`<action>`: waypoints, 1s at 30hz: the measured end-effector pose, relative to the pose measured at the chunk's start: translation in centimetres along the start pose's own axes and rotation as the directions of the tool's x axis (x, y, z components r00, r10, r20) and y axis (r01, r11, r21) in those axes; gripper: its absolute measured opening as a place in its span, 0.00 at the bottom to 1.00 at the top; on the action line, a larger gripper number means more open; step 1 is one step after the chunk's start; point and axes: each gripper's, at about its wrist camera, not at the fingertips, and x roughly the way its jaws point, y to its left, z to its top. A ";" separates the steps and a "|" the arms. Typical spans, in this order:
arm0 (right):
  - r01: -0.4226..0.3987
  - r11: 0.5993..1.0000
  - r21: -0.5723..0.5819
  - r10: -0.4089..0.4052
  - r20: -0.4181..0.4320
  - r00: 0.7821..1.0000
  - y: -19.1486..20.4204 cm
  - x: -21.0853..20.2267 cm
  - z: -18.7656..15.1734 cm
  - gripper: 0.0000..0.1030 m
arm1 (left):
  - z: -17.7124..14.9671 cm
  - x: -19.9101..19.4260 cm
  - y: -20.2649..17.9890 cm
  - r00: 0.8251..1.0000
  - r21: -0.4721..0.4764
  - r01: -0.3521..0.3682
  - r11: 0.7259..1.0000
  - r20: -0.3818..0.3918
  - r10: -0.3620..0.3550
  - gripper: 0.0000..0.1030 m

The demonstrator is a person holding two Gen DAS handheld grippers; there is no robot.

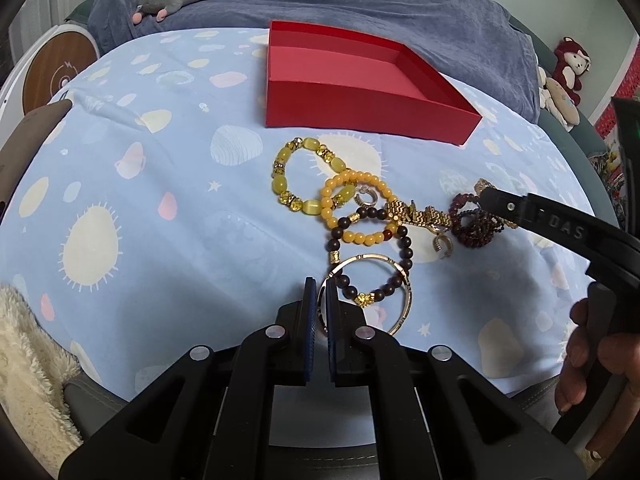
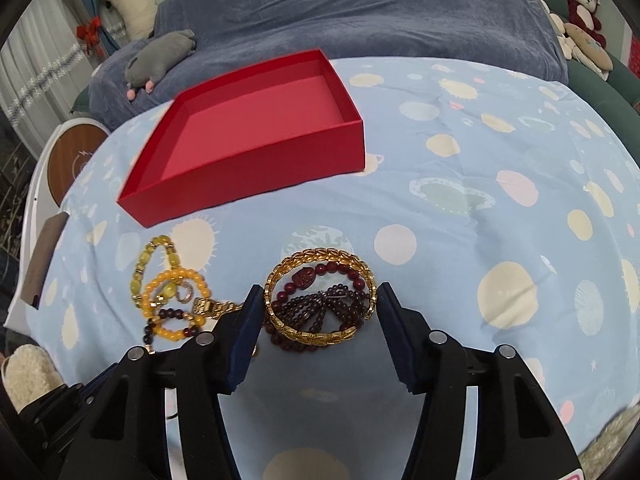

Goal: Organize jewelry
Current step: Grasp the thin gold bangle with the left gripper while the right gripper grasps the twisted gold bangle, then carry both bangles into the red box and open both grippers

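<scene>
An empty red box [image 1: 360,80] stands on the blue patterned cloth; it also shows in the right wrist view [image 2: 248,136]. A heap of bracelets lies in front of it: yellow bead bracelets [image 1: 308,176], a dark bead bracelet [image 1: 372,256] and a thin metal bangle [image 1: 396,280]. My left gripper [image 1: 320,288] is shut on the near left rim of the metal bangle. My right gripper [image 2: 322,300] is open, its jaws on either side of a gold link bracelet [image 2: 320,298] that lies over dark red beads [image 2: 316,312].
A blue blanket [image 2: 360,12] with a grey plush toy [image 2: 160,60] lies behind the cloth. Red and white plush toys [image 1: 568,72] sit at the far right. A round wooden-faced object [image 1: 56,72] stands at the left. A fleecy cream fabric [image 1: 28,368] lies near left.
</scene>
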 end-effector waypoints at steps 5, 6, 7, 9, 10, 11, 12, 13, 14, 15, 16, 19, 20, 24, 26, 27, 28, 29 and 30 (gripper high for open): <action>-0.032 0.999 0.013 0.032 0.039 0.999 -0.2 -2.9 -1.0 0.53 | 0.0 -0.3 0.0 1.000 0.004 0.002 1.000 -0.004 -0.002 0.05; -0.037 0.999 0.020 0.036 0.038 0.999 -0.4 -3.1 -1.2 0.53 | 0.0 -0.2 0.1 1.000 0.002 0.005 1.000 -0.007 -0.005 0.05; -0.039 0.999 0.030 0.038 0.038 0.999 -0.6 -3.5 -1.6 0.53 | -0.1 -0.1 0.0 1.000 0.001 0.014 1.000 -0.012 -0.014 0.05; -0.042 0.998 0.047 0.041 0.038 0.998 -1.0 -3.9 -2.2 0.53 | -0.1 0.1 -0.1 0.999 -0.009 0.031 0.999 -0.025 -0.031 0.16; -0.044 0.997 0.055 0.042 0.037 0.998 -1.2 -4.1 -2.6 0.53 | -0.1 0.1 -0.2 0.999 -0.011 0.025 1.000 -0.025 -0.025 0.24; -0.045 0.997 0.060 0.043 0.036 0.998 -1.4 -4.3 -2.9 0.53 | -0.1 0.1 -0.3 1.000 -0.009 0.020 1.000 -0.020 -0.020 0.42; -0.044 0.997 0.061 0.042 0.035 0.999 -1.5 -4.4 -3.1 0.53 | -0.1 0.1 -0.6 1.000 -0.006 0.016 1.000 -0.014 -0.016 0.51; -0.041 0.997 0.059 0.039 0.033 0.999 -1.5 -4.4 -3.4 0.53 | -0.1 0.1 -0.8 1.000 -0.004 0.021 1.000 -0.006 -0.021 0.51; -0.036 0.998 0.055 0.035 0.032 0.999 -1.5 -4.5 -3.6 0.53 | 0.0 0.2 -1.1 0.999 0.001 0.033 0.999 -0.005 -0.033 0.53; -0.036 0.998 0.053 0.034 0.031 0.999 -1.5 -4.5 -3.7 0.53 | 0.1 0.5 -1.4 0.999 0.005 0.035 0.999 -0.013 -0.034 0.61; -0.037 0.998 0.052 0.035 0.030 0.999 -1.5 -4.5 -3.8 0.53 | 0.1 0.7 -1.7 1.000 0.008 0.026 1.000 -0.016 -0.026 0.65; -0.037 0.998 0.048 0.036 0.031 0.999 -1.4 -4.6 -3.9 0.53 | -0.1 1.6 -2.7 1.000 0.054 -0.010 0.998 -0.024 0.011 0.68; -0.036 0.998 0.044 0.034 0.032 0.999 -1.3 -4.6 -3.9 0.53 | -0.2 2.0 -3.0 0.999 0.072 -0.024 0.997 -0.027 0.027 0.68; -0.037 0.999 0.034 0.036 0.029 0.999 -1.0 -4.5 -4.1 0.53 | -0.1 2.3 -3.4 0.999 0.101 -0.044 0.994 -0.022 0.046 0.57; -0.039 0.999 0.036 0.038 0.024 0.999 -1.0 -4.4 -4.2 0.53 | -0.3 2.3 -3.7 0.998 0.124 -0.052 0.991 -0.020 0.055 0.55; -0.038 0.999 0.035 0.037 0.021 0.999 -1.0 -4.3 -4.3 0.53 | -0.3 2.3 -3.7 0.998 0.128 -0.050 0.990 -0.020 0.053 0.55; -0.038 0.999 0.034 0.038 0.018 0.999 -0.9 -4.2 -4.3 0.53 | -0.3 2.2 -3.7 0.998 0.130 -0.048 0.990 -0.020 0.051 0.55; -0.040 0.999 0.035 0.039 0.017 0.999 -0.9 -4.2 -4.3 0.53 | -0.3 2.2 -3.7 0.999 0.130 -0.046 0.990 -0.019 0.049 0.55; -0.041 0.999 0.035 0.041 0.016 0.999 -0.9 -4.2 -4.3 0.53 | -0.3 2.1 -3.6 0.999 0.128 -0.044 0.991 -0.019 0.046 0.55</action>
